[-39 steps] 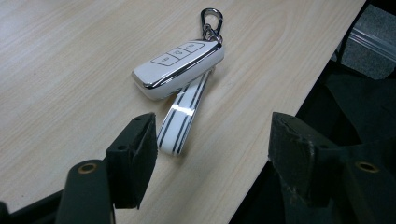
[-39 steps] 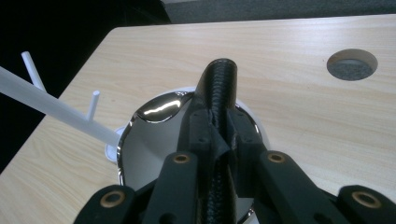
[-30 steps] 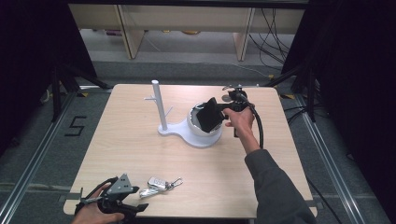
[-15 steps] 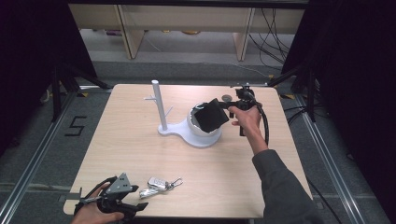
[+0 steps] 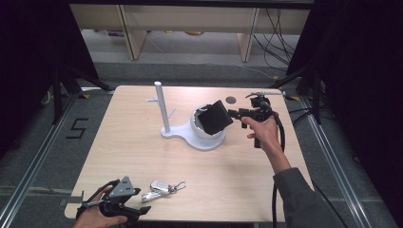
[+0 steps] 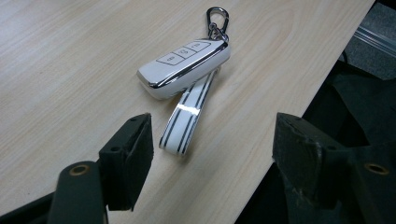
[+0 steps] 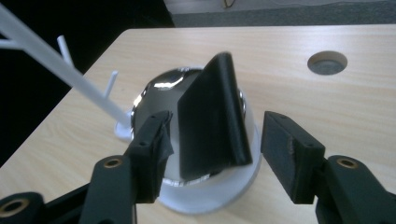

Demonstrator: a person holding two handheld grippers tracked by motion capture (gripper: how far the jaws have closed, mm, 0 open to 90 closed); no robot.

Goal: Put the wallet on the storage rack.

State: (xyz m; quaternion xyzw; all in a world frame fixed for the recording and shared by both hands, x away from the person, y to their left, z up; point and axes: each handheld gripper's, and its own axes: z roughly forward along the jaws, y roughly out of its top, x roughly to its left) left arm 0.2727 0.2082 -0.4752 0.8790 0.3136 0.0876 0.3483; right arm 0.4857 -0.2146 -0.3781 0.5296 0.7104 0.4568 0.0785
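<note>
A black wallet (image 5: 215, 116) (image 7: 210, 112) leans on edge in a shiny bowl (image 5: 202, 132) (image 7: 159, 88) on a white stand (image 5: 177, 133) with a thin post (image 5: 161, 107). My right gripper (image 5: 235, 114) (image 7: 219, 130) is just right of the bowl. Its jaws have just been opening, and the wallet stands beyond them untouched. A white key fob (image 5: 159, 186) (image 6: 184, 67) with a striped strap (image 6: 187, 116) and a metal clip lies near the front edge. My left gripper (image 5: 138, 205) (image 6: 215, 140) is open just short of the strap.
The wooden table (image 5: 237, 180) has a round cable hole (image 5: 231, 100) (image 7: 327, 62) behind the right gripper. The post carries small side pegs (image 7: 109, 86). In the left gripper view the table's edge runs close past the right jaw. Shelving and cables lie beyond the far edge.
The right gripper's jaws have spread and let go of the wallet, and the hand has drawn back to the right. The wallet stays leaning in the bowl. The left gripper has kept still.
</note>
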